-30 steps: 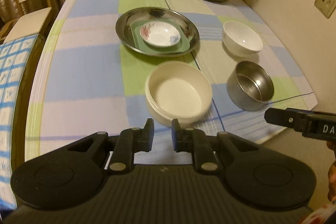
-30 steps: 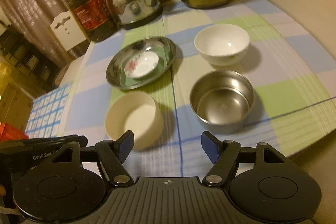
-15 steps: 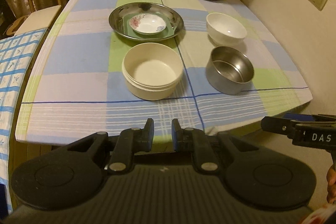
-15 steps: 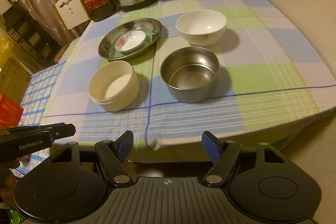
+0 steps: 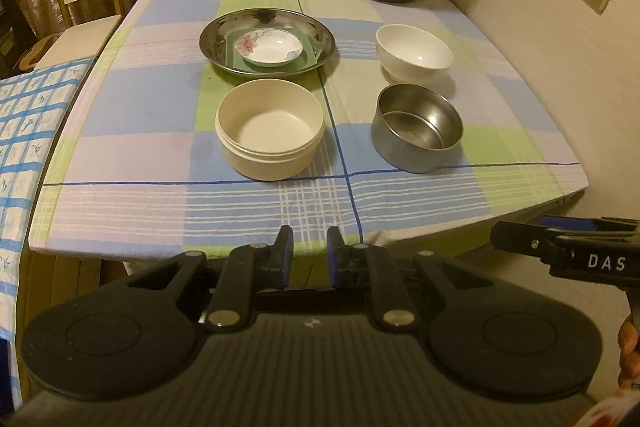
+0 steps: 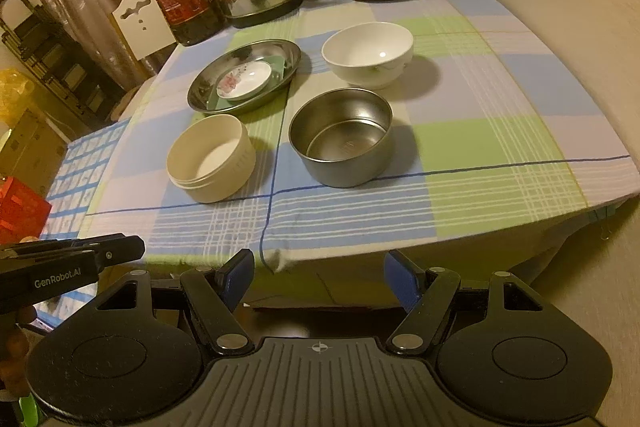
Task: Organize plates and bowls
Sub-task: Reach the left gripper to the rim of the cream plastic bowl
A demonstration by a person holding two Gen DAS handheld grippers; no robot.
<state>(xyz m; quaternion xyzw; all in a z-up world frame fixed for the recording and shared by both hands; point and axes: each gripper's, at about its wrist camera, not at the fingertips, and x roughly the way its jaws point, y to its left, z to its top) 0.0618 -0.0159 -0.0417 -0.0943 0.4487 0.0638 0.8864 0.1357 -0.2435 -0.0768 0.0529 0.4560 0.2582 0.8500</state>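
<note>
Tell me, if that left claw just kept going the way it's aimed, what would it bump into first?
Probably the near edge of the checked tablecloth, then the cream bowl just beyond. The left gripper holds nothing; depth is hard to judge.

The left gripper (image 5: 308,247) tilts downward with its jaws nearly together — only a narrow gap, nothing in it. The right gripper (image 6: 319,273) points down at a like slant, jaws spread wide and empty, and sits just to the left one's right, level with it. A fingertip (image 5: 628,343) shows under it — the hand holding it.
</note>
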